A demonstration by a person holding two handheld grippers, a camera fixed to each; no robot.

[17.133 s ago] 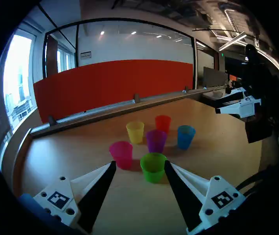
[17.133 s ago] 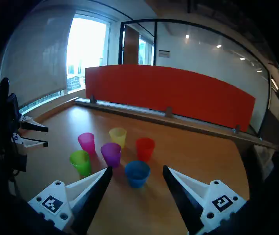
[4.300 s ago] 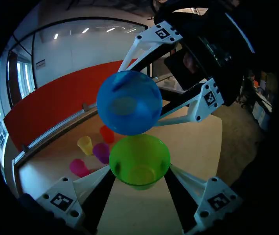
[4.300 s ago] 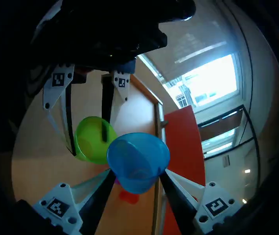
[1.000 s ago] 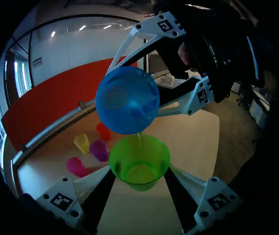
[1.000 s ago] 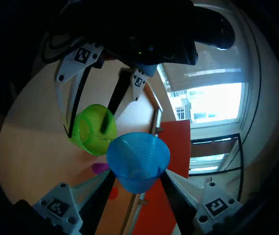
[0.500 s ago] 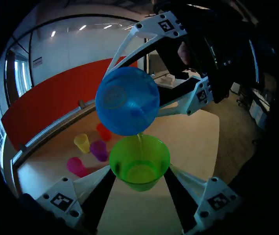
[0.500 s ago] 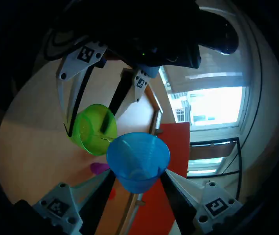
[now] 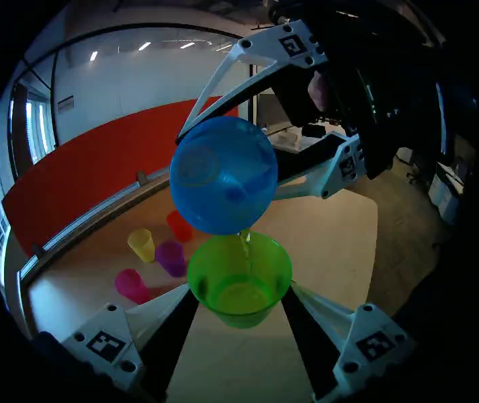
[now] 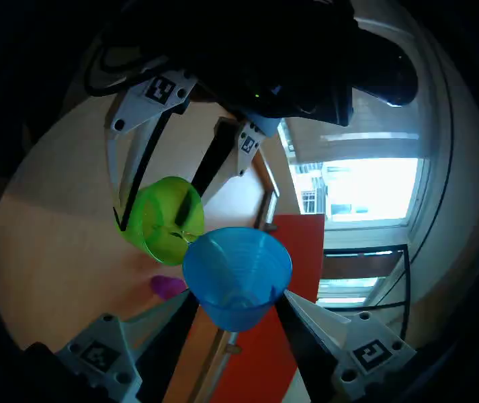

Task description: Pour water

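Status: pour in progress. The left claw pinches the green cup at mid-wall, one finger pressed on each side; the cup is upright and held above the counter. The right claw pinches the blue cup the same way. In the left gripper view the blue cup is tipped, mouth toward the camera, just above the green cup's rim (contact unclear). A thin water stream drops into the green cup and pools in its base. The yellow cup, red cup, purple cup and pink cup stand on the counter, well apart from the pour. Handling, est.: thin plastic, very light, walls prob. flex, so excess squeeze could deform the mouth and spill. Grip mid-wall, below the rim, w/ moderate force. Load shifts from blue to green as flow runs, so the green side needs steadier support. Wet walls may slip; keep tilt changes slow
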